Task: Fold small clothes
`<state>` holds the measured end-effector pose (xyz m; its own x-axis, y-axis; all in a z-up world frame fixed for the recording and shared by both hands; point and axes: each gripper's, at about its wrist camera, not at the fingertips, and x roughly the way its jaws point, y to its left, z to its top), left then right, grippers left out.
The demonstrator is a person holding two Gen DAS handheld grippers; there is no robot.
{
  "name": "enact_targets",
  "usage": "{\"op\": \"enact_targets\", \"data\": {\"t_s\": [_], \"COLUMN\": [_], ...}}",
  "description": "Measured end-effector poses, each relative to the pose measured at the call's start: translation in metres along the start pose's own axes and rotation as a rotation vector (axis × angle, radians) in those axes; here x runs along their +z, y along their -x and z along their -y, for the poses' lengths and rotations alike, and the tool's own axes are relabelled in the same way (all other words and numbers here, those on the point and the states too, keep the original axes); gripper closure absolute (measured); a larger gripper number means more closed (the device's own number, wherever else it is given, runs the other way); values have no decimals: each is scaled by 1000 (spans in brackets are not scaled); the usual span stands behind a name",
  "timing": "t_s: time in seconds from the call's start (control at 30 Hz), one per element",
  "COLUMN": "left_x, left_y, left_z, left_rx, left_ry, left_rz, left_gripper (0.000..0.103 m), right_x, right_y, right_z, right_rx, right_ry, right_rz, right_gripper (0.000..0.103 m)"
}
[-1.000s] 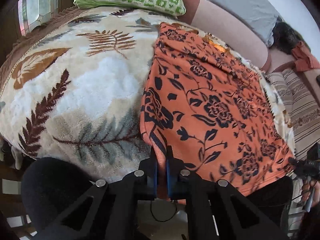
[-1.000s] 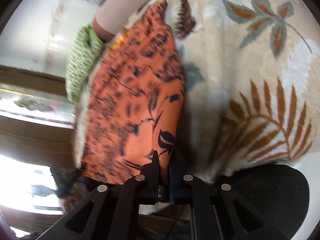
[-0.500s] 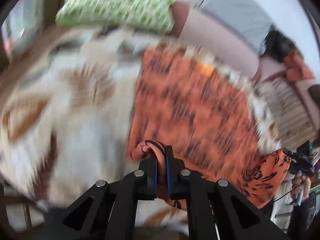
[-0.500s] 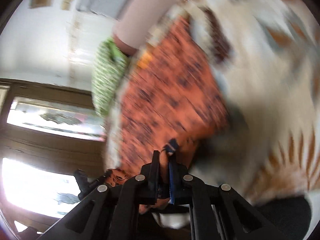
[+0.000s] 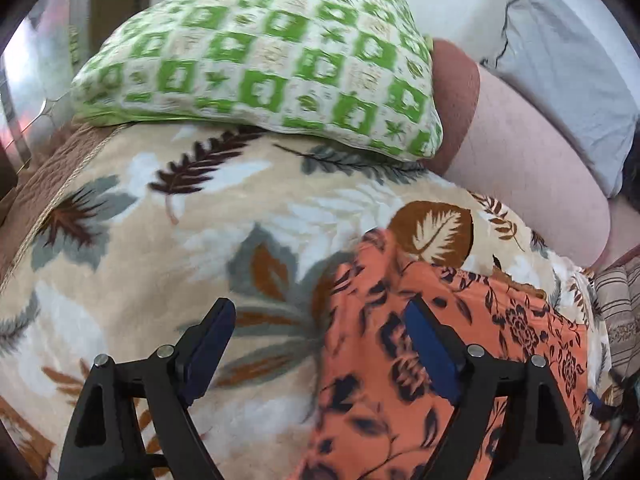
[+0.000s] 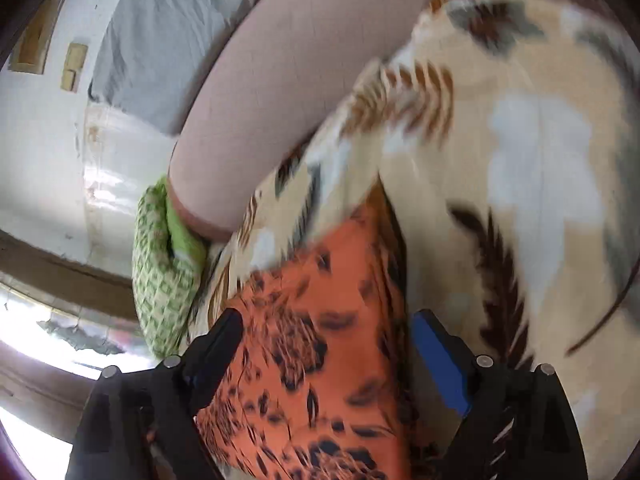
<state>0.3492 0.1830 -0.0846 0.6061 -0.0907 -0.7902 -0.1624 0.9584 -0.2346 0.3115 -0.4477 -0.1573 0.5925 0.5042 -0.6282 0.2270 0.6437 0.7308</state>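
An orange garment with a dark floral print (image 5: 420, 340) lies folded over on a leaf-patterned blanket (image 5: 160, 240). In the left wrist view my left gripper (image 5: 320, 344) is open, its jaws wide apart over the garment's left edge, holding nothing. In the right wrist view the garment (image 6: 320, 340) lies between and below the jaws of my right gripper (image 6: 324, 344), which is open and empty, over the garment's right edge.
A green-and-white checked pillow (image 5: 264, 60) lies at the far end of the blanket, also visible in the right wrist view (image 6: 160, 280). A pink bolster (image 5: 532, 152) and a grey pillow (image 5: 568, 64) lie along the far right. A window is at the left.
Both grippers were shut on the garment's near edge, carried it forward over the rest of the garment, and have opened and let it go. The garment now lies folded.
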Motion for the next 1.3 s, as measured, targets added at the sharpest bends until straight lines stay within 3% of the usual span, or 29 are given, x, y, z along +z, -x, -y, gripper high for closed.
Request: {"op": "enact_targets", "data": {"t_s": [0.07,0.2,0.3,0.37,0.4,0.43,0.47,0.5,0.63,0.8,0.93,1.0,1.1,1.13,1.17,1.23,1.3], "left_x": [-17,-58,-84,-89,-88,-85,-78,-75,-56,-45,-78,-117,-181,-197,-207,-205,-193], "left_y": [18,21,-6,-14,-17,-18,-18,-16,11,94,157,167,137,121,108,120,148], "left_z": [-9,-6,5,14,21,26,32,37,57,72,54,34,1,-9,-17,-22,-11], "left_rx": [-19,-136,-130,-93,-63,-73,-97,-88,-72,-132,-179,-181,-101,-54,5,1,27], "left_ry": [-31,-127,-167,-197,-227,-236,-229,-231,-249,-260,-235,-201,-168,-167,-174,-144,-172], "left_rz": [26,-130,-244,-219,-214,-231,-258,-264,-220,-100,-82,-111,-224,-275,-308,-245,-128], "left_gripper": [16,16,16,20,43,55,82,84,85,86,85,80,65,65,64,60,52], "right_x": [-19,-41,-39,-38,-38,-37,-34,-31,-30,-36,-69,-99,-156,-168,-180,-184,-177], "right_y": [8,10,-5,-34,-45,-49,-51,-54,-44,11,64,83,76,69,62,72,98], "right_z": [0,-4,-7,-11,-13,-12,-12,-14,-33,-78,-89,-75,-22,-4,16,27,17], "right_rx": [-55,-86,-66,-51,-81,-122,-116,-96,-72,20,44,37,-31,-74,-160,-111,-123], "right_ry": [85,209,216,205,231,231,211,195,165,204,259,261,218,198,177,152,149], "right_rz": [-16,-109,-146,-213,-232,-236,-252,-274,-266,-204,-218,-244,-342,-363,-377,-306,-186], "right_gripper": [14,14,15,17,26,32,50,89,89,89,89,87,76,73,52,50,36]}}
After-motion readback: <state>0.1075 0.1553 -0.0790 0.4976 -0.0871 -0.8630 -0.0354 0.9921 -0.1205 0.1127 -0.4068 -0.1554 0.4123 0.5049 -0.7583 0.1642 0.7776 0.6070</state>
